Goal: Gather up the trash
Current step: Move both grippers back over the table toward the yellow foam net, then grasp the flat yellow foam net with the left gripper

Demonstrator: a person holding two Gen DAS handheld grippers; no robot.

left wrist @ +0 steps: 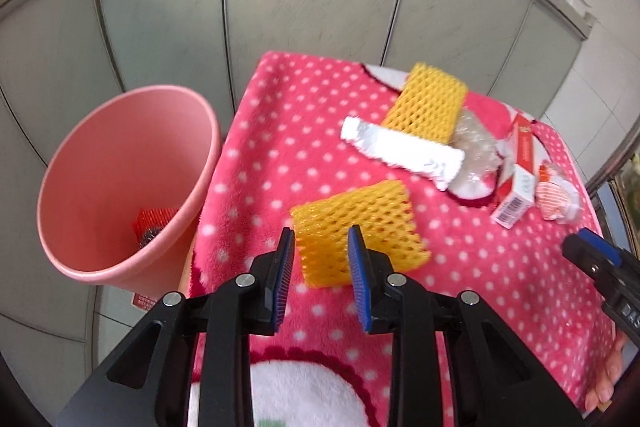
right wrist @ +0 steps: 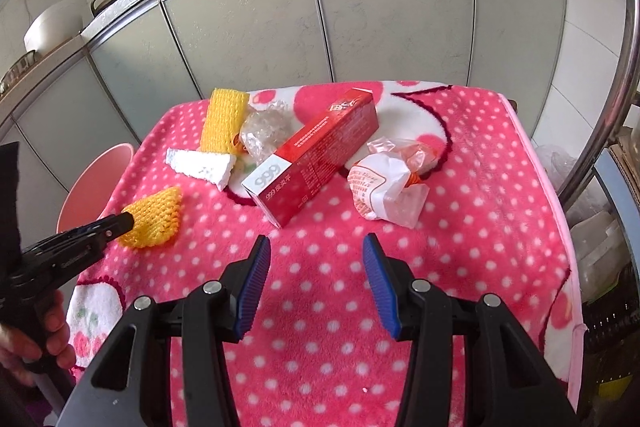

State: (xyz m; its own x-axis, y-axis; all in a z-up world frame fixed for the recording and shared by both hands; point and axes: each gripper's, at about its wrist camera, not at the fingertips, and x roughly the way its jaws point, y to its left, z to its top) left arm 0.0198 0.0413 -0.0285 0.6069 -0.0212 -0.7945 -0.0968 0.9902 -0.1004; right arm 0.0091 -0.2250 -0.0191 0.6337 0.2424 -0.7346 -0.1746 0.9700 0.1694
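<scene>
My left gripper (left wrist: 320, 239) is closed on the near edge of a yellow foam net (left wrist: 360, 227), which also shows in the right wrist view (right wrist: 154, 217). A second yellow foam net (left wrist: 428, 99), a white foam strip (left wrist: 404, 151), crumpled clear plastic (left wrist: 476, 143), a red and white box (right wrist: 316, 151) and a white and orange wrapper (right wrist: 384, 187) lie on the pink dotted blanket (right wrist: 340, 287). My right gripper (right wrist: 316, 247) is open and empty, just short of the box. A pink bin (left wrist: 120, 179) stands left of the table, with red trash inside.
Grey cabinet doors (right wrist: 380, 19) stand behind the table under a counter with pans. A metal pole (right wrist: 616, 67) and stacked clutter stand at the right. The left gripper shows in the right wrist view (right wrist: 92, 231).
</scene>
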